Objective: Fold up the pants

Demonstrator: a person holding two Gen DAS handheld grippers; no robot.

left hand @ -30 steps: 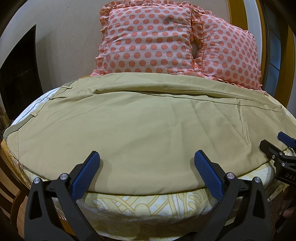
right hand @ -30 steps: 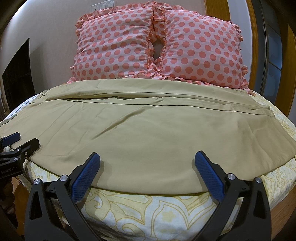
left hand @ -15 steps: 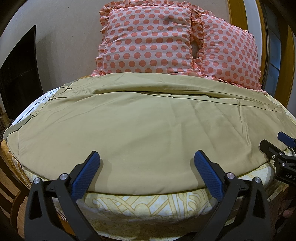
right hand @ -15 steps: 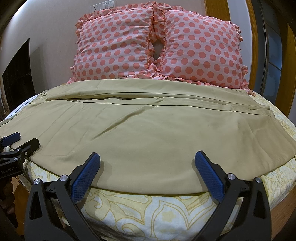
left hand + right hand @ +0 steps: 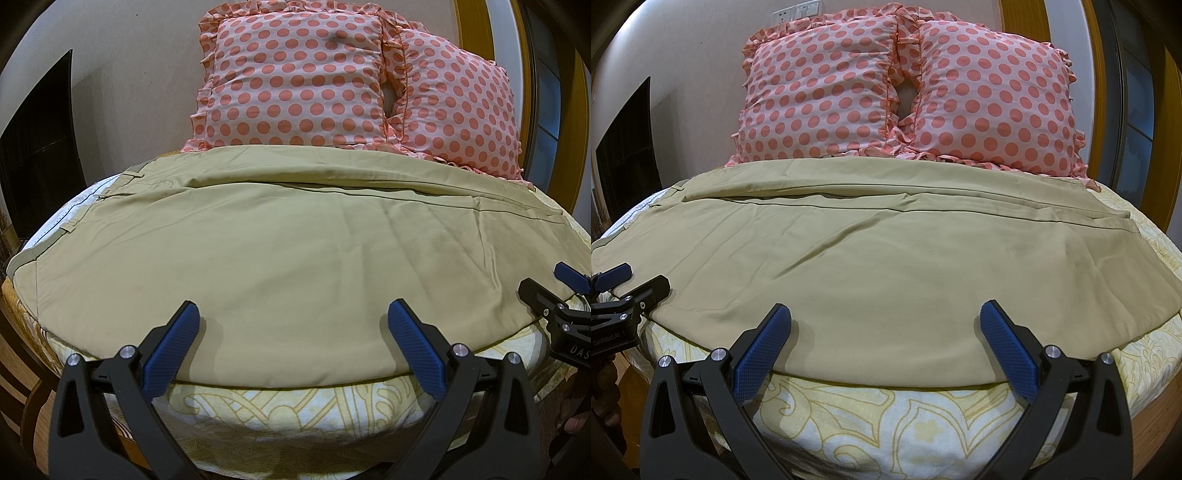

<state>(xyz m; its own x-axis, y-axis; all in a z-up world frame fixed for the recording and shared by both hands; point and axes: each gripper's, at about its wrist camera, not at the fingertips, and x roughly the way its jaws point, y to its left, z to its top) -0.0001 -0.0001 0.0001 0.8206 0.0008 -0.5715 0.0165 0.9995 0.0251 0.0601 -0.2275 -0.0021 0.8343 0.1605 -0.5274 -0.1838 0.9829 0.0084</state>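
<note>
Your left gripper (image 5: 293,332) and right gripper (image 5: 885,334) both hang with jaws spread wide and empty at the near hem of the pants (image 5: 280,254). The khaki pants lie flat across the bed (image 5: 886,413), waistband at your left, legs running right, lightly creased. A lengthwise seam crosses the far side. Beyond stand two polka-dot pillows (image 5: 905,92).
</note>
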